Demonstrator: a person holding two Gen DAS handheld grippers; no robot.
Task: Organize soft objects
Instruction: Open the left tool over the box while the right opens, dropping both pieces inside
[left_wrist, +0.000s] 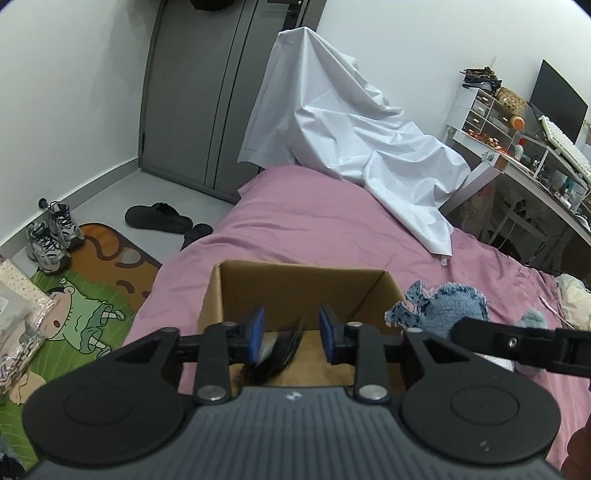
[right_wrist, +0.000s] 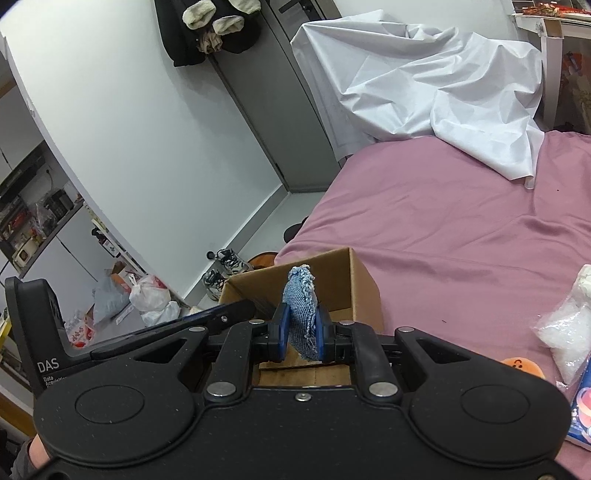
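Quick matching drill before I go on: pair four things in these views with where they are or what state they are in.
Things:
1. denim toy
2. box
3. white sheet
4. sneakers

Places or states:
A. on the floor by the wall
B. clamped in the right gripper
C. open, on the pink bed
D. draped over something at the far end of the bed

Pairs: 1-B, 2-C, 3-D, 4-A

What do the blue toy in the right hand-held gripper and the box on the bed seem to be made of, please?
Blue toy: looks like denim, matte woven cloth, with frayed pale threads along its edge.
Box: apparently plain brown cardboard, matte, with thin folded walls and an open top.
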